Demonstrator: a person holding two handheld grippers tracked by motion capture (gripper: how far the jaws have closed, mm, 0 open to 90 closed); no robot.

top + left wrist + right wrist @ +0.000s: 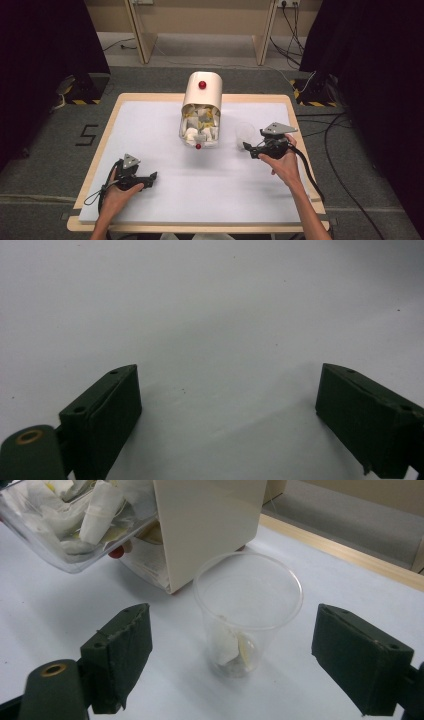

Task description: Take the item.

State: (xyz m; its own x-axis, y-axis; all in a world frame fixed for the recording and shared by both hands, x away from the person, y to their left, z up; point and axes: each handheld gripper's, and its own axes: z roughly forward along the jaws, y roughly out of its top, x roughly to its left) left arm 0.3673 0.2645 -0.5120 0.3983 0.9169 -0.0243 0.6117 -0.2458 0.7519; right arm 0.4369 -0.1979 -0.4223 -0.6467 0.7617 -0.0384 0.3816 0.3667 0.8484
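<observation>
A clear plastic cup (245, 132) stands upright on the white table right of a cream box (202, 92). In the right gripper view the cup (247, 605) holds a small white and yellow packet (235, 647) at its bottom. My right gripper (230, 612) is open, its jaws standing wide apart just short of the cup and not touching it. From above, the right gripper (248, 148) sits at the cup's near right. The left gripper (152, 176) rests low at the near left; in its own view the left gripper (227, 372) is open over bare white surface.
The cream box has a red knob (202, 85) on top and a clear drawer (200, 127) tilted out toward me, full of several packets. The drawer (75, 525) hangs just left of the cup. The white sheet (200, 200) lies on a wood-edged table (95, 155).
</observation>
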